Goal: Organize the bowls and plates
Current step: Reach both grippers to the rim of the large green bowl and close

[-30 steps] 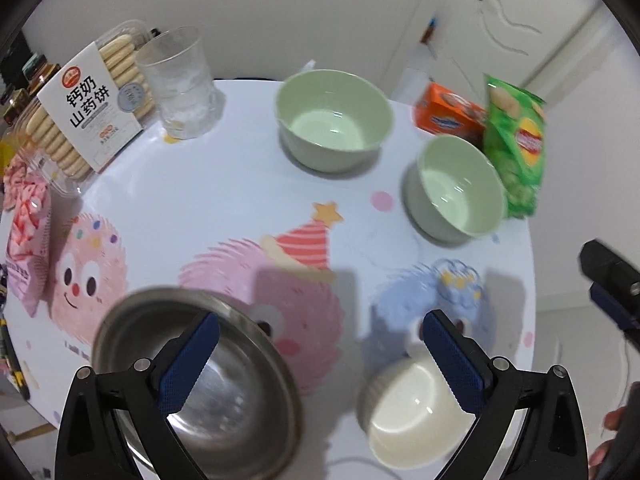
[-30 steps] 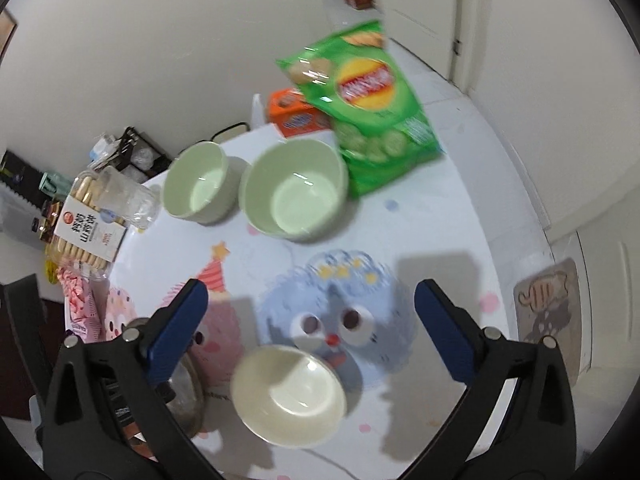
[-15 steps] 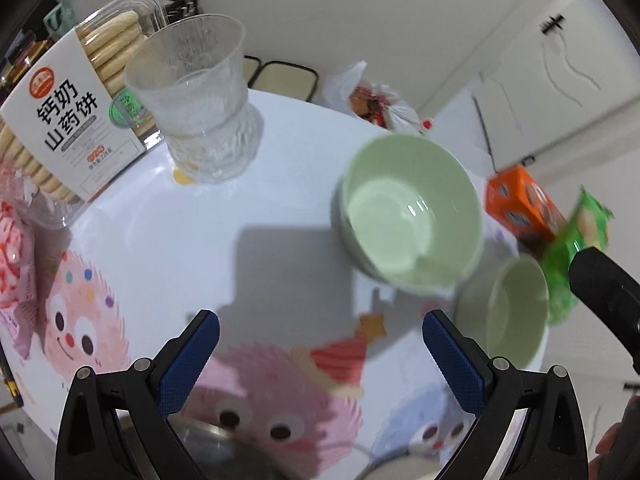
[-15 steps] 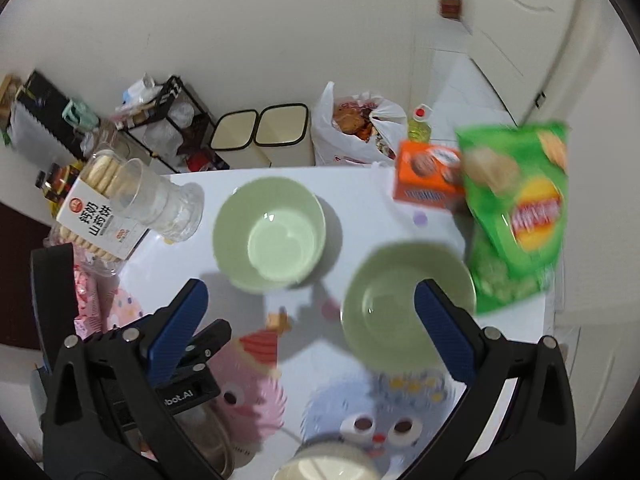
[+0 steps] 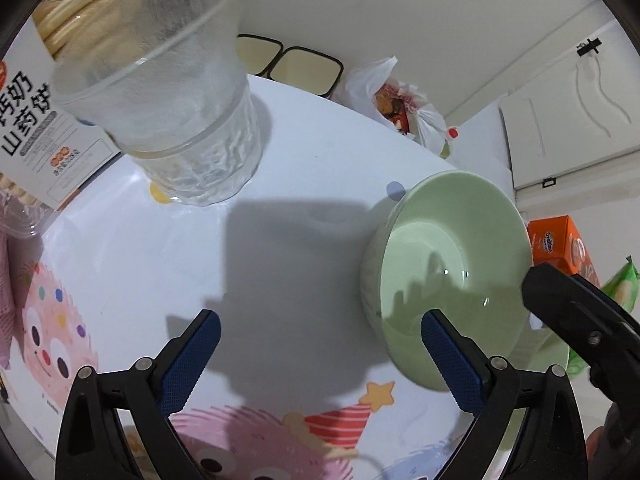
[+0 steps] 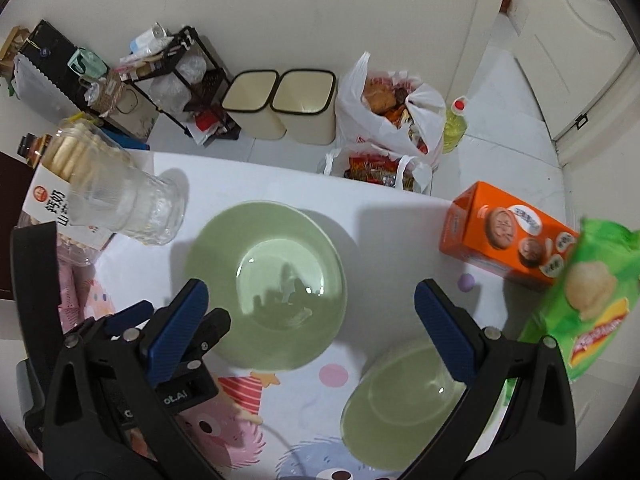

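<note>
both sets of tongs were released and empty over the desk (image 6: 384, 208): the left tongs (image 5: 316, 360), jaws lately narrowing slightly with nothing between them, stood beside the larger green bowl (image 5: 448, 276), and the right tongs (image 6: 308, 316) straddled it, with the smaller green bowl (image 6: 400, 404) just beside. judged step: approach to grasp a bowl for stacking; the next move would call for setting one pad inside the rim, then clamping.

A white counter (image 6: 256, 184) printed with pink and blue cartoon monsters carries two pale green bowls, one larger (image 6: 266, 284) and one nearer (image 6: 404, 400), a clear ribbed glass (image 6: 132, 208), a biscuit pack (image 5: 36, 120), an orange box (image 6: 508, 236) and a green crisp bag (image 6: 592, 300).
</note>
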The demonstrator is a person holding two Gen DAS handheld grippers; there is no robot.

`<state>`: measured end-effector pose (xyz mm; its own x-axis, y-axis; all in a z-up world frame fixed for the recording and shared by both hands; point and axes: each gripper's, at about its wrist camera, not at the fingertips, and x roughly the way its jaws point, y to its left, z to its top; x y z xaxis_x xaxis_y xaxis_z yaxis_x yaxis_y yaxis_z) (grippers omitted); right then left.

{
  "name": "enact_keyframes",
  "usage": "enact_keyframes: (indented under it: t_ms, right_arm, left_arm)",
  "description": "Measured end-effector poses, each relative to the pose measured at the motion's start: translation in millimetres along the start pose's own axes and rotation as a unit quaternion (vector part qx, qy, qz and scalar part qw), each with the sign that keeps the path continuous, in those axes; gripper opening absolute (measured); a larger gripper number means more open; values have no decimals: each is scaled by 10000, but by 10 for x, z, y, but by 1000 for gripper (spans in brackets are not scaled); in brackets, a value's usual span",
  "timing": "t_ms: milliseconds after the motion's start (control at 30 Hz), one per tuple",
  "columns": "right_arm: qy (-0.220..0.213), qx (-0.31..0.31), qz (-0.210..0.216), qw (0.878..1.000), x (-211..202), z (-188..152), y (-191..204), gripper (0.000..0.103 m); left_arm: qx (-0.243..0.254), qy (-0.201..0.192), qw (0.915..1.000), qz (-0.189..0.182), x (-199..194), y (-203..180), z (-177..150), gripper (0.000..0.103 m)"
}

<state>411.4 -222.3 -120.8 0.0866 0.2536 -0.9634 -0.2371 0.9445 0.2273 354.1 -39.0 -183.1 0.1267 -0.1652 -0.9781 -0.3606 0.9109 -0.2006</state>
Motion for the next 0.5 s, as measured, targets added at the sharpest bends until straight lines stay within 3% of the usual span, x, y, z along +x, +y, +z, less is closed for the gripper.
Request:
enact_keyframes:
  t_ms: [33, 100, 233, 400, 500]
  right_arm:
    - [26, 10, -21, 10000, 26, 4, -13, 103]
    - [127, 51, 42, 9999, 96, 11, -42, 99]
    - [207, 65, -63, 9997, 170, 0, -60, 87]
    - [365, 206, -69, 9991, 266, -24, -92, 45]
    - [437, 246, -85, 9987, 301, -32, -100, 31]
  left_arm:
    - [3, 21, 10000, 3, 23, -11, 7, 89]
    - [11, 63, 9999, 80, 67, -21, 26, 66]
    - [55, 144, 9998, -79, 114, -77, 37, 51]
    - [180, 133, 9997, -71, 108, -169, 52, 34]
    - [243, 112, 9996, -77, 134, -237, 82, 28]
